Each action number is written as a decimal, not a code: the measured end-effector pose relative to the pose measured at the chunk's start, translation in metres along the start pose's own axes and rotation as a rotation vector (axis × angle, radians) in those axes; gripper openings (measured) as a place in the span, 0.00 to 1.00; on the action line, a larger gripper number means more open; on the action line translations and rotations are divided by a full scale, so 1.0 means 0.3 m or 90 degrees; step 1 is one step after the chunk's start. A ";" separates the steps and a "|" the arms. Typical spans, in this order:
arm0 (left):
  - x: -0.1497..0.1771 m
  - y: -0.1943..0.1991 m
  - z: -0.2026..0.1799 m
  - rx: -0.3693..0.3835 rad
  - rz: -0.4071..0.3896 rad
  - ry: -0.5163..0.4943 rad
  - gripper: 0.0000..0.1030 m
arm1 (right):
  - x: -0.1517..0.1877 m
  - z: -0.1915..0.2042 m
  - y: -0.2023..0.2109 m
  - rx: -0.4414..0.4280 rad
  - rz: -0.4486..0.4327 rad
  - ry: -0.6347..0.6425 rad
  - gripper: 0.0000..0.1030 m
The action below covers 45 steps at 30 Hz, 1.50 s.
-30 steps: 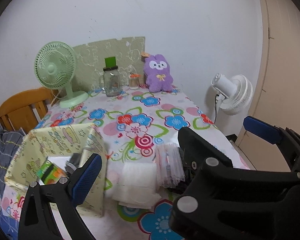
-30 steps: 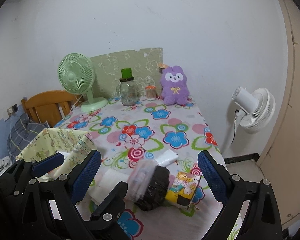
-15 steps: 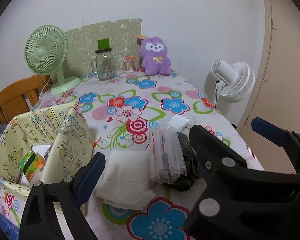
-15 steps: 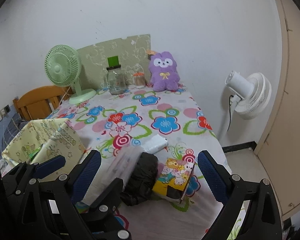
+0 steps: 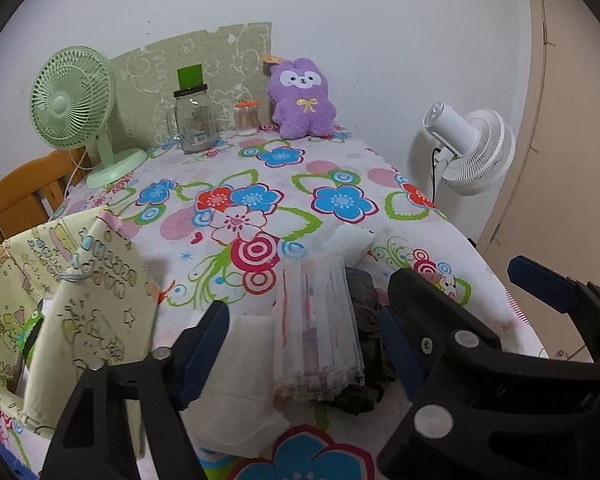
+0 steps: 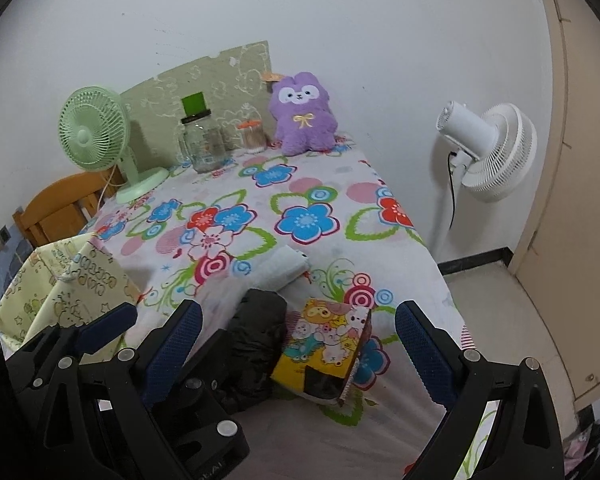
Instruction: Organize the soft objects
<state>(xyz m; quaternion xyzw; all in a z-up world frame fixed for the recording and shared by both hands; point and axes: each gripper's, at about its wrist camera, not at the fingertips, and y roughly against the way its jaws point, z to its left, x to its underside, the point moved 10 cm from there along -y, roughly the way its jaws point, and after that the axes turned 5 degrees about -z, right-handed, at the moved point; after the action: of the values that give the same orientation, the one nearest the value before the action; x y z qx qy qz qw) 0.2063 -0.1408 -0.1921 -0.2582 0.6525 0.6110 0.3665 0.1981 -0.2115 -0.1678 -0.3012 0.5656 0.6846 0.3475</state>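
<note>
Left wrist view: the left claw [image 5: 300,344] hangs over the near edge of the desk [image 5: 340,168], its jaws closing but released, pads touching nothing. Between them lie a stack of clear plastic bags [image 5: 320,320], crinkly, with red print, its long axis running near to far, and just left of it a flat pile of white tissues [image 5: 240,380], soft and square-edged. A crumpled black plastic bag [image 5: 364,312] sits against the stack's right side. Beyond them a small white folded towel [image 5: 352,240] lies with its long axis slanting far-right. At the near left stands a pale yellow fabric box [image 5: 80,280] with cartoon print, open-topped, with a green packet inside. The floral cloth covers the desk; at its far end are a green fan [image 5: 74,108], a glass jar [image 5: 194,120] and a plush purple toy [image 5: 302,100], upright against the wall.

Right wrist view: the right claw [image 6: 296,344] is spread wide and released. Between its pads lie the black plastic bag [image 6: 256,332], glossy and wrinkled, and a yellow cartoon-print tissue pack [image 6: 324,348], boxy and tilted, its long axis running near to far. The white folded towel [image 6: 280,268] lies just beyond them, ribbed, pointing far-right. The left claw's [image 6: 140,324] blue pads show at the near left, beside the fabric box [image 6: 60,280].
</note>
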 end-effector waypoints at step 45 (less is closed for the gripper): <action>0.035 -0.066 -0.047 -0.006 0.033 -0.053 0.31 | 0.089 -0.055 -0.151 0.017 0.113 -0.061 0.39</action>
<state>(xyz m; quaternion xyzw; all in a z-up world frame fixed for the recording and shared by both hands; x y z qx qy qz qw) 0.2133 -0.1559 -0.2127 -0.2176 0.6404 0.6335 0.3759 0.2200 -0.2188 -0.2179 -0.2121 0.5817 0.7187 0.3163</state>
